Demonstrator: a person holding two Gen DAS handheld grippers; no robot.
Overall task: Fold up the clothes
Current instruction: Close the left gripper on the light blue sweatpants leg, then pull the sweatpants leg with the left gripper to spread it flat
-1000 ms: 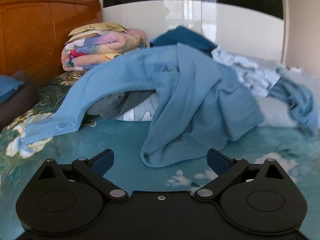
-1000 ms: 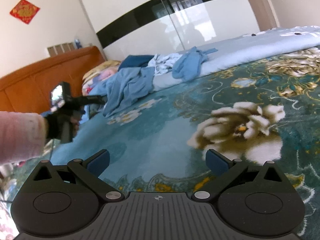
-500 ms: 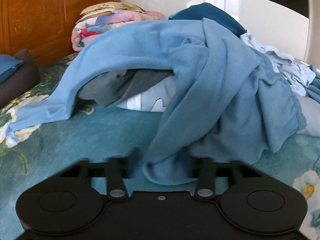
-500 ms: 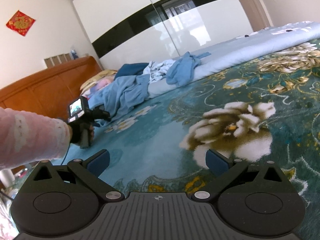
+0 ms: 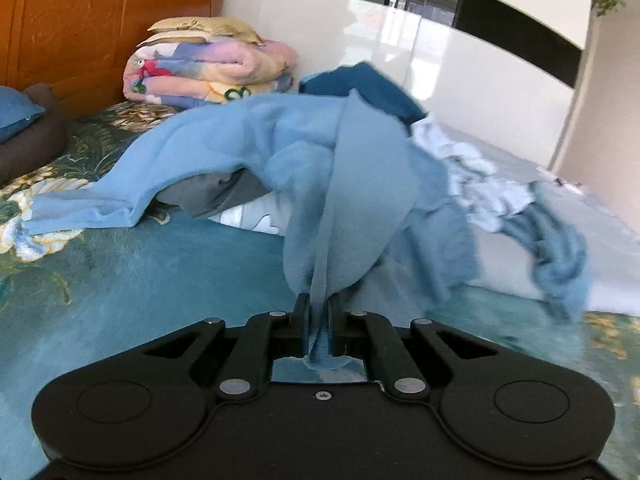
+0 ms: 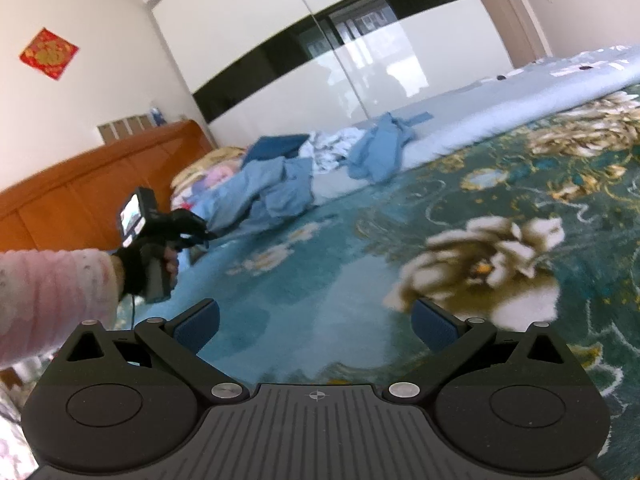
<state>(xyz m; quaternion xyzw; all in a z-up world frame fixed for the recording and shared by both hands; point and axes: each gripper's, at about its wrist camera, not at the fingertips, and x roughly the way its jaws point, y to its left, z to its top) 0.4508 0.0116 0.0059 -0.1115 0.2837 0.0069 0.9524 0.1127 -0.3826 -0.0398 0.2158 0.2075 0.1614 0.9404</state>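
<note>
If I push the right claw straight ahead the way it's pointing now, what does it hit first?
Probably just the bed cover: the open, empty right claw points slightly downward at a bare teal patch of it. The clothes pile and the left claw sit off to the left, likely outside that line, though depth is unclear.

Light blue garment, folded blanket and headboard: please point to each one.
Light blue garment (image 5: 352, 184): left wrist view, raised middle fold.
Folded blanket (image 5: 208, 68): left wrist view, pink front side.
Headboard (image 5: 100, 20): left wrist view, orange wooden panel.
</note>
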